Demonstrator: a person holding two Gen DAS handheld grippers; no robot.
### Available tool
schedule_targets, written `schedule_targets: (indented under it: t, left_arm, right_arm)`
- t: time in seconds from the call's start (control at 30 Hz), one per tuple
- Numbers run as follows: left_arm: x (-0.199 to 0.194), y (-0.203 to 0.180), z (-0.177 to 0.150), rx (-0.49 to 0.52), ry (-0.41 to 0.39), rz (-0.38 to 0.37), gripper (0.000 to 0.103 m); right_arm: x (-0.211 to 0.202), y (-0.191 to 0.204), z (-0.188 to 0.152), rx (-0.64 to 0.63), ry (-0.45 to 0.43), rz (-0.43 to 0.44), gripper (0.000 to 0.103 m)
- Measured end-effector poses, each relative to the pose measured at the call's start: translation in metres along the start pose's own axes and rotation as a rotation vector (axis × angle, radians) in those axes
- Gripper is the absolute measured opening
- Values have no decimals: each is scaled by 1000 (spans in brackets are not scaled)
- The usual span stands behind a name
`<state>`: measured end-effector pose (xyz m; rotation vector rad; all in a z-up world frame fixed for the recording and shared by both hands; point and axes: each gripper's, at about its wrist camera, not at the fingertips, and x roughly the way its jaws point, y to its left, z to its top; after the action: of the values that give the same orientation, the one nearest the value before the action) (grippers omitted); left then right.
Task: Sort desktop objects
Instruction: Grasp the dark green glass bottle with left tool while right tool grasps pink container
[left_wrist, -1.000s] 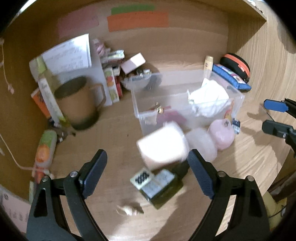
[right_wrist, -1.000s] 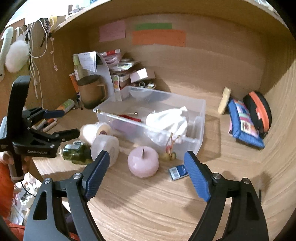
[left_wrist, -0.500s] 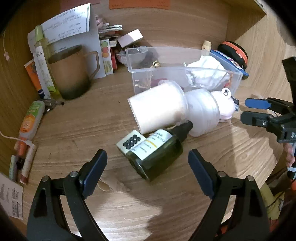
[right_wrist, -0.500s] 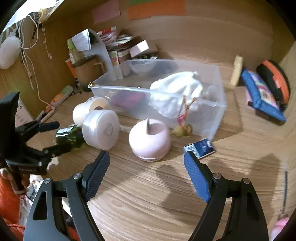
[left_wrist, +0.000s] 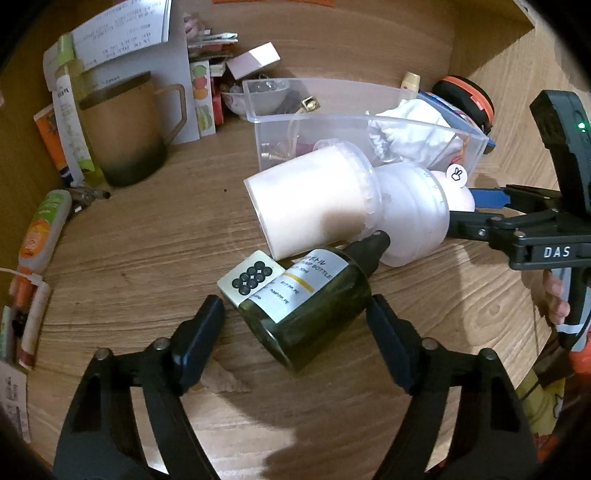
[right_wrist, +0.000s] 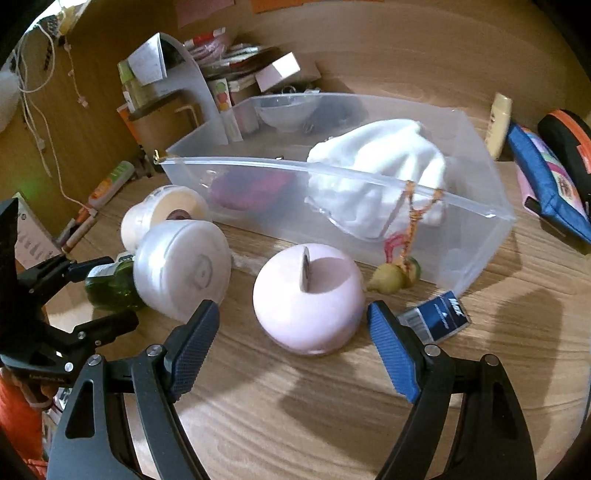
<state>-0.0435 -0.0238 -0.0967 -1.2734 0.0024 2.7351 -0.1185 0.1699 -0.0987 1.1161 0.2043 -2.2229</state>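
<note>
Wood-grain desk (left_wrist: 155, 240) inside a wooden alcove, clutter along the back wall: brown mug (left_wrist: 123, 129) upper left of left view, papers and small boxes behind it, tubes down the left edge. Clear bin (right_wrist: 476, 236) sits mid-frame in right view, white cloth (right_wrist: 384, 173) inside, blue pouch (right_wrist: 546, 184) and orange-rimmed case at right edge.

Left gripper (left_wrist: 295, 325): jaws spread wide, straddling the base of the green bottle (left_wrist: 306, 310), which lies on its side at lower centre; can't tell if the pads touch it. Small white box (left_wrist: 247, 280) with black dots is just beside the bottle, white jar (left_wrist: 314, 206) on its side just above, white lid-like tub (left_wrist: 417, 214) to its right.

Right gripper (right_wrist: 293, 328): jaws spread, pink round case (right_wrist: 310, 299) between them at centre frame, on the desk, not gripped. Blue card pack (right_wrist: 439, 317) just past the right pad, yellow-green charm (right_wrist: 395, 277) by the bin wall.

Vs 0.5 s ago: left gripper has closed in, bottle was well ahead of the pads, now between them. Right gripper likewise moved in on the pink case. Objects themselves unmoved.
</note>
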Motion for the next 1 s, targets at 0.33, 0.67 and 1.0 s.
schedule_targets:
  t: [0.33,0.67,1.0]
  left_arm:
    - [-1,3,0,-12,-16,-3,68]
    - [-6,8,1,-25,-43,-11,64]
    - [-21,1,5,-5,-81,0,64]
  right_arm:
    - [12,3,4,-3,16,-17,67]
    - [8,4,3,-7,20,2,62]
    - [-11,-2,-9,25,2,27,61]
